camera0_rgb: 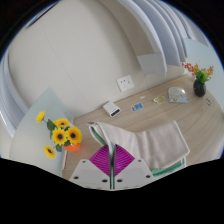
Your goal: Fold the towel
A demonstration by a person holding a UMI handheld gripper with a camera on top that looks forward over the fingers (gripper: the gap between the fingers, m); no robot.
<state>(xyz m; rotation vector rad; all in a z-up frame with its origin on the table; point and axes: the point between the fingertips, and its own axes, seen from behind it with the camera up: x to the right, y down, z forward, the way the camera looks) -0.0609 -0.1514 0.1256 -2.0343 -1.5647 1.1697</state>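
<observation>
A beige towel [150, 142] with a green edge is draped just ahead of the fingers, over the wooden table [150, 112]. Its near edge runs down between the two magenta pads. My gripper [112, 153] is shut on that edge: the pads [100, 160] meet with only the thin green-edged cloth between them. The rest of the towel spreads out to the right beyond the fingers, and part of it hangs free.
A pot of sunflowers [63, 134] stands close on the left of the fingers. Far back on the table are a vase of flowers [200, 78], a grey object [178, 96], a white card [112, 108] and a small blue item [140, 103]. A wall socket [126, 82] is behind.
</observation>
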